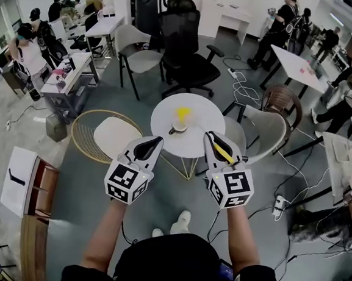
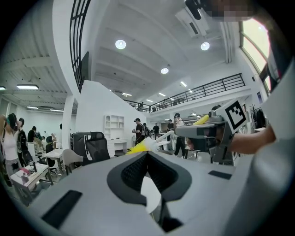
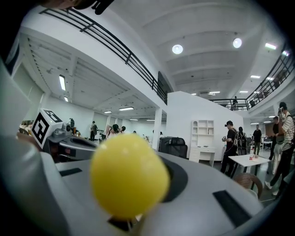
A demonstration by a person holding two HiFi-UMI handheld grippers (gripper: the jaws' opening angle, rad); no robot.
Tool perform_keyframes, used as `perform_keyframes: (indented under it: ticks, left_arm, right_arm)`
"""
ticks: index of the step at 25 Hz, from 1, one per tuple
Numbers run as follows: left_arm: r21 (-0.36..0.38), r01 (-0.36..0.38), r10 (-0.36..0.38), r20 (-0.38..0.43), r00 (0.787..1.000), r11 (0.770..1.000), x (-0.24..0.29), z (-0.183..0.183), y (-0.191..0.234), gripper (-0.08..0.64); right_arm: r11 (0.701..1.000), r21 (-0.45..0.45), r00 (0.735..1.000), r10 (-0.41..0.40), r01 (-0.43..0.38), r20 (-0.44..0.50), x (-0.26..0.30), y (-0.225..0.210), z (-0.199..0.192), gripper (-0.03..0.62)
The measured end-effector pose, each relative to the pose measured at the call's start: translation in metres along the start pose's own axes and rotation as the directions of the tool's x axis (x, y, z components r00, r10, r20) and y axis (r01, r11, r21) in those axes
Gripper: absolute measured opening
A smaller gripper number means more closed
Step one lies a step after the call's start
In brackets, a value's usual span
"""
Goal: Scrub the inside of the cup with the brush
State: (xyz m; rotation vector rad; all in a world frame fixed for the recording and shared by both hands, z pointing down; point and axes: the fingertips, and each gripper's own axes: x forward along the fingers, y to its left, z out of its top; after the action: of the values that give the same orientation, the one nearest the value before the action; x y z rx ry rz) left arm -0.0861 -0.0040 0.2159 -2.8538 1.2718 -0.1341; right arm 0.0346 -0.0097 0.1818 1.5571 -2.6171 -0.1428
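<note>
Head view: you are holding both grippers level above the round white table (image 1: 210,116), where the small pale cup (image 1: 177,129) is standing near the middle. Your right gripper (image 1: 213,140) is clamping the yellow handle of the long brush (image 1: 223,152). Its yellow bristle head is showing right over the cup, but I cannot tell from here whether it is inside or hovering above. Your left gripper (image 1: 154,142) is clenched on nothing.

To scrub well, you are probably going to need that left gripper opened and closed round the cup's wall, so the cup is not skating on the smooth top while the bristles are turning inside. The table edge is lying close on your side, so be working toward the centre. A black office chair (image 1: 183,39) is standing beyond the table, a grey shell chair (image 1: 269,129) just to its right and a gold wire-frame chair with a white seat (image 1: 86,129) to its left. White cables (image 1: 245,88) are trailing on the floor. The room directly over the table is looking free.

Left gripper view: the jaws are pressing together with nothing between them. Past them, the brush's white shaft and yellow bristles are reaching out from the right gripper, which is sitting near and to the right.

Right gripper view: the rounded yellow butt of the handle is filling the middle, and the jaws are gripping the handle beneath it. The cup is not showing here.
</note>
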Motion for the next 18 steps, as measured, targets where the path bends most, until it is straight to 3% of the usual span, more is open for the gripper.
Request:
perform_keyframes:
  ticks: [18]
  left_arm:
    - [0.006,0.032,-0.032,0.028,0.999,0.999,-0.061,0.004,-0.026,0.017]
  right_arm:
    - [1.0,0.004,1.0,-0.03,0.03,0.002,-0.052,0.053,0.003,0.048]
